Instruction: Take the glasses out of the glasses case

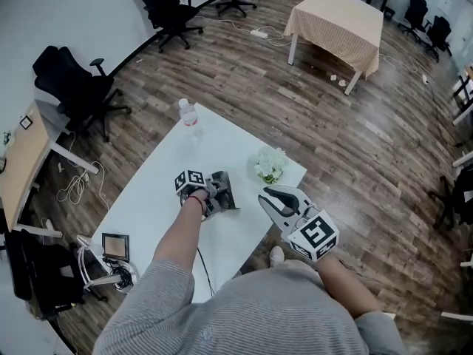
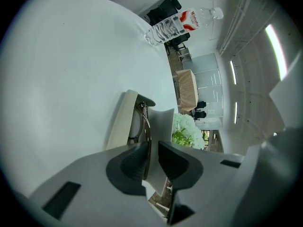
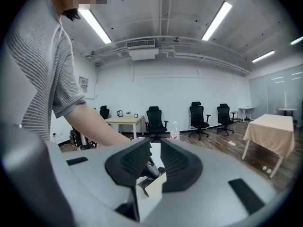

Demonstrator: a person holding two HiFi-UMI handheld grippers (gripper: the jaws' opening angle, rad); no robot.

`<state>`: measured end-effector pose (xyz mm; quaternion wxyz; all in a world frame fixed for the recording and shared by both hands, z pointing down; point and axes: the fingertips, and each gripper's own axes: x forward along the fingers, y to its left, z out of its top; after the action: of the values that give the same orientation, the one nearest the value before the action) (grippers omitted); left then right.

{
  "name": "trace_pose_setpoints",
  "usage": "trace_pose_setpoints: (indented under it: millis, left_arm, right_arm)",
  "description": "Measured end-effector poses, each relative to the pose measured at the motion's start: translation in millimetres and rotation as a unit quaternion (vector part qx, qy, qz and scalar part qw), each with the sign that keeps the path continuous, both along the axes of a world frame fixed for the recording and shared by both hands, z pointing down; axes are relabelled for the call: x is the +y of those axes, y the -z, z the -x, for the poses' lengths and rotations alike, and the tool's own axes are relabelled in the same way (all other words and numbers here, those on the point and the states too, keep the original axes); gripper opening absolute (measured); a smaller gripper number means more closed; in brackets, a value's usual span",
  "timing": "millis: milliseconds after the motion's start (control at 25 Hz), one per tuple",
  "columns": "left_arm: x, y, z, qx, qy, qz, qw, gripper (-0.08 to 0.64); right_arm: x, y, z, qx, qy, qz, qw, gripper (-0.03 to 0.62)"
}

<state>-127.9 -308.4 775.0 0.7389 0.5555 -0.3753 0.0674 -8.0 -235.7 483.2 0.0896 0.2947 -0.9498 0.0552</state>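
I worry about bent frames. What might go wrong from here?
The left tongs pinch the glasses case flap with the glasses temple right beside it; squeezing might bend the temple. The right tongs are barely open; pushing in like that may knock the frame rather than grip it.

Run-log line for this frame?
left tongs: shut on open beige-and-grey folding glasses case | dark metal-framed glasses: inside case | right tongs: raised, empty, narrowly open

White table (image 1: 140, 205); dark-grey case (image 1: 223, 189) lined cream; white-and-green flowers (image 1: 270, 164); grey fine-striped shirt (image 1: 244, 313); brown wood-grain floor (image 1: 332, 124); beige checked tablecloth (image 1: 336, 21); black chairs (image 1: 166, 6); red-labelled clear bottle (image 2: 170, 27).
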Motion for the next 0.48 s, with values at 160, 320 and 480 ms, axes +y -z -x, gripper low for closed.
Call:
trace_pose_setpoints:
  millis: [160, 320, 480]
  left_arm:
    - [3, -4, 4, -0.008, -0.001, 0.004, 1.0000, 0.038]
    - [2, -4, 4, -0.004, 0.000, 0.007, 1.0000, 0.035]
    - [2, -4, 3, -0.004, 0.005, 0.007, 1.0000, 0.029]
  right_arm:
    - [2, 3, -4, -0.008, -0.019, -0.002, 1.000, 0.061]
    - [7, -2, -4, -0.008, -0.024, 0.005, 1.000, 0.061]
    - [15, -9, -3, -0.010, -0.026, 0.018, 0.999, 0.061]
